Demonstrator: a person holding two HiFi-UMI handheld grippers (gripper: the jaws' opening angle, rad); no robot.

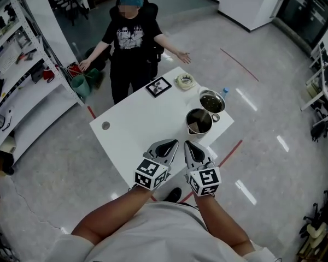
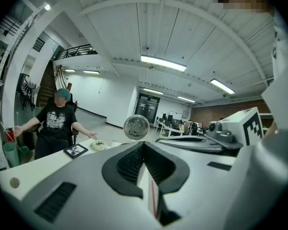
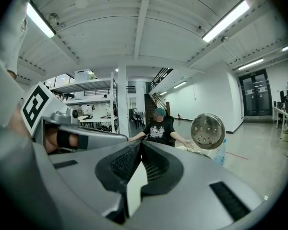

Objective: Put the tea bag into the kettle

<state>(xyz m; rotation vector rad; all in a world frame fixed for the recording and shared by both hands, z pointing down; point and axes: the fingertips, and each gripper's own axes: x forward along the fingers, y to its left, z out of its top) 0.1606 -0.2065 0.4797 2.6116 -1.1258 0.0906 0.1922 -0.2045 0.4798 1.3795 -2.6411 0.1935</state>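
The steel kettle [image 1: 199,121] stands open near the table's right edge, its round lid [image 1: 212,101] tipped up behind it. That lid shows as a disc with small holes [image 2: 136,127] [image 3: 208,131] ahead of both jaws. My left gripper [image 1: 175,142] [image 2: 144,146] and right gripper [image 1: 186,143] [image 3: 140,148] sit side by side at the table's near edge, tips almost touching, just short of the kettle. Each is shut on a thin white paper piece, seemingly the tea bag packet [image 2: 152,198] [image 3: 136,188]. The left one's piece carries a red line.
On the white table [image 1: 136,121] lie a framed picture [image 1: 158,86] and a tape roll [image 1: 185,81] at the far edge. A blue-capped bottle [image 1: 225,91] stands by the far right corner. A person [image 1: 132,42] stands behind the table with arms spread. Shelves [image 1: 13,64] line the left.
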